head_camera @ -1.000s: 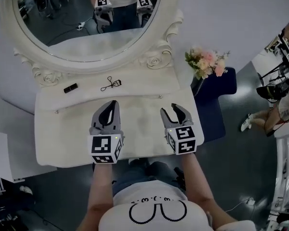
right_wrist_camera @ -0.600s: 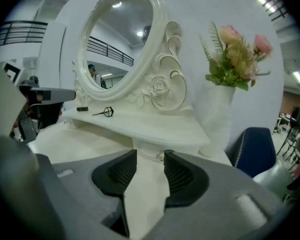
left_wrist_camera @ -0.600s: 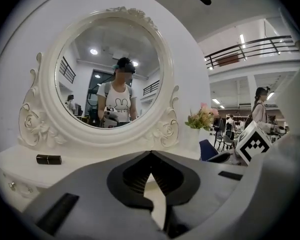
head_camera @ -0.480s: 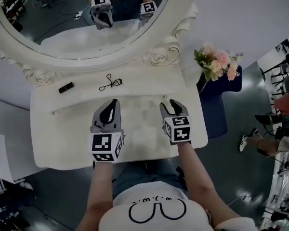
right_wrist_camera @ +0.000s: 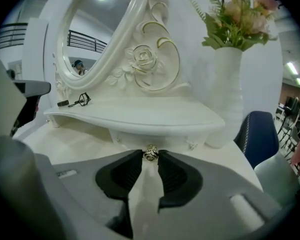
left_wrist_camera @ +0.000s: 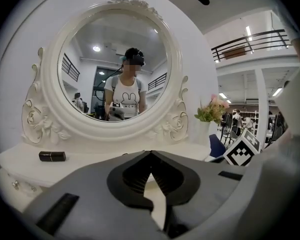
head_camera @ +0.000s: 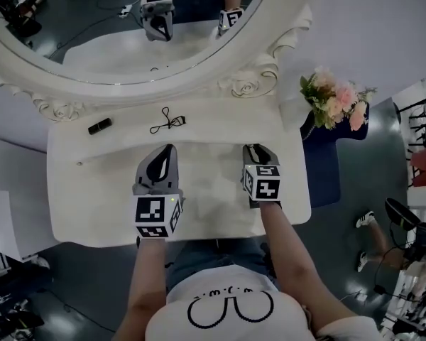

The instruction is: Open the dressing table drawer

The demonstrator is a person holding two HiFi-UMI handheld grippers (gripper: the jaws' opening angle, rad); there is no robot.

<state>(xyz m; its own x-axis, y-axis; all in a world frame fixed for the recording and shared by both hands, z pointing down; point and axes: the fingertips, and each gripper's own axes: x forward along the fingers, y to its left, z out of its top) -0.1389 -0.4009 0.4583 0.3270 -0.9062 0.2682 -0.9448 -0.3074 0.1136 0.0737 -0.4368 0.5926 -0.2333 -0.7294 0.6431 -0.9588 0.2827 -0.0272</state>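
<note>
The white dressing table has a shallow drawer under its raised shelf. In the right gripper view the small round metal drawer knob sits between my right gripper's fingertips. The jaws are closing, and both tips touch the knob's sides. From the head view the right gripper covers that knob, while a second knob shows at the left. My left gripper hovers over the tabletop's middle, shut and empty, its tips together.
On the shelf lie an eyelash curler and a black lipstick tube. The oval mirror stands behind them. A white vase of flowers stands at the right end, with a blue chair beyond the table's right edge.
My right gripper has moved down and forward to the drawer front, and its jaws have narrowed from wide open onto the knob. The left gripper has sunk a little, still shut.
</note>
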